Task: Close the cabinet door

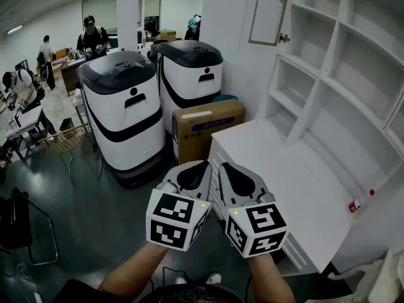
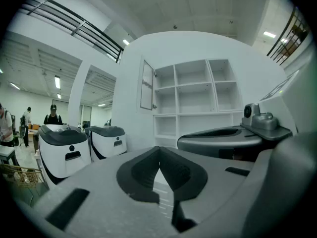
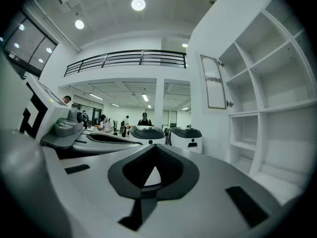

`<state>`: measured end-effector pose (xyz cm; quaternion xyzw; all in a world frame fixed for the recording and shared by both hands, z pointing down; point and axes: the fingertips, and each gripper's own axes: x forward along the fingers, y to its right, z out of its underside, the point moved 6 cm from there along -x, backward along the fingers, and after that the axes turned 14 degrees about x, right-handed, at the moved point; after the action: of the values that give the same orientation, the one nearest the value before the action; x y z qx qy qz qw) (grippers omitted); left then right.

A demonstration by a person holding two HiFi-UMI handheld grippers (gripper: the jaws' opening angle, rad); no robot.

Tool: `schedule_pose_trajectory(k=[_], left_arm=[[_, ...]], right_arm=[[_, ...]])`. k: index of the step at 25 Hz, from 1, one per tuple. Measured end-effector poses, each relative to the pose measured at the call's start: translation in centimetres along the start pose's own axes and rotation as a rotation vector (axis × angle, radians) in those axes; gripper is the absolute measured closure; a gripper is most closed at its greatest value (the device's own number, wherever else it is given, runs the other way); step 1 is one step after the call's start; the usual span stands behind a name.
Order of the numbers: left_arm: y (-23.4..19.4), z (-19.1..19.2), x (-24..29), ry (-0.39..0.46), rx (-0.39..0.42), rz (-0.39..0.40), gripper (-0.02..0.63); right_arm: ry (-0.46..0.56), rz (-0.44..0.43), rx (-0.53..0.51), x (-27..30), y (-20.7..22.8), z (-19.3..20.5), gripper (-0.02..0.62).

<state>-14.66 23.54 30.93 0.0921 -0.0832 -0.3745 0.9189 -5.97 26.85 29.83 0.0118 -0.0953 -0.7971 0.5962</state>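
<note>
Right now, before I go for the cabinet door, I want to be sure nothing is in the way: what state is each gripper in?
Left gripper: closed, holding nothing.
Right gripper: closed, holding nothing.

The cabinet door (image 1: 270, 11) and shelves (image 1: 300, 66) look smooth, white-painted — matt. The box (image 1: 205, 128) is plain brown cardboard; the two machines (image 1: 120, 112) — glossy white plastic. The floor (image 1: 82, 194) is dark, faintly shiny.
</note>
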Motion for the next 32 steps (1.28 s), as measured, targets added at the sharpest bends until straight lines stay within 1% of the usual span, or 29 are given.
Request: schedule_pose_trajectory(k=[9, 15, 24, 28, 32], left_arm=[[-1.2, 0.7, -0.1, -0.007, 0.0, 0.011, 0.594], [-1.9, 0.9, 0.0, -0.007, 0.005, 0.022, 0.592], [-3.4, 1.4, 1.4, -0.017, 0.019, 0.008, 0.594], [-4.6, 1.9, 2.8, -0.032, 0.035, -0.008, 0.594], [-6.1, 2.4, 4.8, -0.047, 0.033, -0.027, 0.594]], right_arm=[[0.009, 0.039, 0.035, 1.0, -0.4, 0.5, 0.575], [0.008, 0.045, 0.033, 1.8, -0.7, 0.5, 0.575], [0.003, 0.029, 0.045, 4.2, 0.0, 0.7, 0.575], [0.002, 0.011, 0.053, 6.3, 0.9, 0.7, 0.575], [-0.003, -0.011, 0.06, 8.6, 2.2, 0.4, 0.574]])
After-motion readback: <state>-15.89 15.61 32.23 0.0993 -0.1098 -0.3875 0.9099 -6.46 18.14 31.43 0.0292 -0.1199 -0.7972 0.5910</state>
